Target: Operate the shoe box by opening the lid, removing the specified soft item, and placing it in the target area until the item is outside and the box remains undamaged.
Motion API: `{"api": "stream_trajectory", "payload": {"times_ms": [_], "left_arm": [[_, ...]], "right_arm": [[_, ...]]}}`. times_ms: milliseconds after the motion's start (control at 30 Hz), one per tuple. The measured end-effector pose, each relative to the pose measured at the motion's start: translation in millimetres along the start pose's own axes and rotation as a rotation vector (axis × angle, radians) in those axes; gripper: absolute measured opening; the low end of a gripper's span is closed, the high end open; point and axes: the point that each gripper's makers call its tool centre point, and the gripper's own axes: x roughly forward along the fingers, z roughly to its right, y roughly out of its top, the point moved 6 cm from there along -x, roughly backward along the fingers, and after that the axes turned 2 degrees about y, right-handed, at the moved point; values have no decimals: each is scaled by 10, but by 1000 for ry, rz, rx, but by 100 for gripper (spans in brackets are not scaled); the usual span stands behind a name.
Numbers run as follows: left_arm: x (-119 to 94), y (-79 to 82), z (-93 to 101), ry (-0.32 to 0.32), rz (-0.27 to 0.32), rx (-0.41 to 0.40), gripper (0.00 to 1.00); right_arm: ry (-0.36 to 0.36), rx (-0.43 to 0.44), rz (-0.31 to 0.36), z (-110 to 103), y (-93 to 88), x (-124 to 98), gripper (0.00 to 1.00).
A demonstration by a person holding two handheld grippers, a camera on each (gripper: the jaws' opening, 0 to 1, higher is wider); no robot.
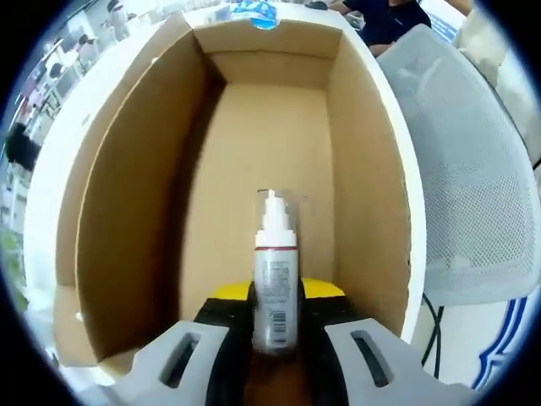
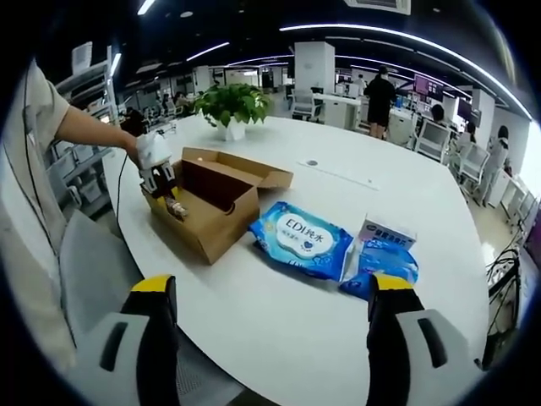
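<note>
The big white worktop holds everything you are working with. On it sits the brown shoe box, open at the top, with its flaps standing out to the sides. In the left gripper view you look straight down into the box, and its cardboard walls rise up all around.

Behind the box, near the far edge of the worktop, stands a green plant in a white pot. A grey mesh chair is just beside the box.

To the side of the box lies a blue pack of wet wipes, flat on the worktop. Next to that pack lie a smaller blue pack and a small white box, touching each other.

Your left gripper is closed on a small white spray bottle with a clear cap, and holds it inside the box, above the box floor. In the right gripper view you can see that same gripper at the near end of the box.

Your right gripper is wide open with nothing in it, over the worktop, well apart from the box.
</note>
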Motion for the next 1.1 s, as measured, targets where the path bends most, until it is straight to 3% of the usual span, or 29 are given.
{"api": "stream_trajectory", "payload": {"times_ms": [333,833,1100], "left_arm": [[-88,70,-33,38,40,-11,17],[-401,460,70,72,171,15,17],[-544,653,210,94,230,59,17]], "right_arm": [[7,-2,15,-38,24,-24,87],[48,-45,53,-132,144,-26,81],[103,-88,68,-255,218,6,69]]}}
